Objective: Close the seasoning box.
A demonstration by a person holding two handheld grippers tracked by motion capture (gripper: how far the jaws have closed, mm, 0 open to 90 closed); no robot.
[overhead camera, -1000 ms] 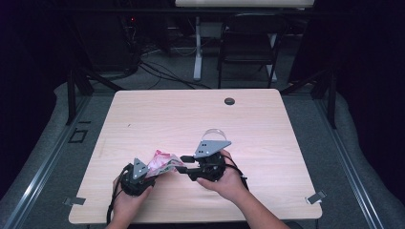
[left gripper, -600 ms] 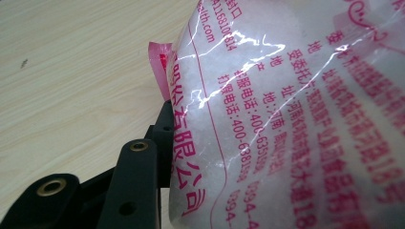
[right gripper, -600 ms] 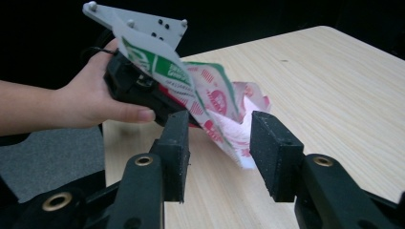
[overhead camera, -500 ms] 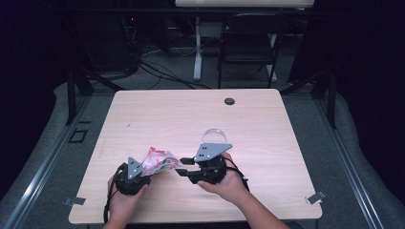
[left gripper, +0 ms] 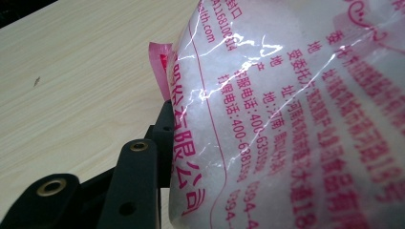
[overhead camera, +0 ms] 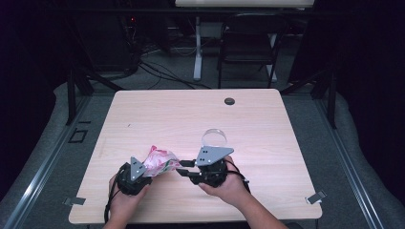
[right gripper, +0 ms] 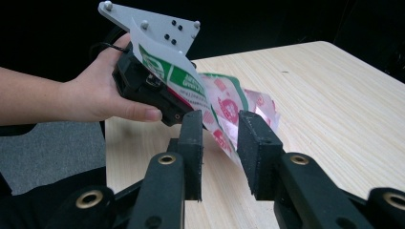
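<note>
Step in hand: the person holds a bag (overhead camera: 160,161) between the two grippers, near the front edge of the table (overhead camera: 267,119), left of its middle. It looks like the right gripper is taking a second grip on the bag, perhaps to pull it open or to pass it over.
Bag: a thin plastic pouch with pink print and white grains inside; it is lifted a little and tilted, one end in the left gripper.
Left gripper (overhead camera: 143,171): closed on the bag, with the film pressed against its jaw.
Right gripper (right gripper: 219,131): the jaws have just been closing and stand narrow; the free edge of the bag lies between them, but the pads do not seem to press on it yet.
Lid (overhead camera: 215,138): a clear round piece lies on the table just behind the right gripper, untouched.
Next move: the right jaws probably must close fully on the edge, and only then pull, gently, because the film is thin and could tear or slip.
</note>
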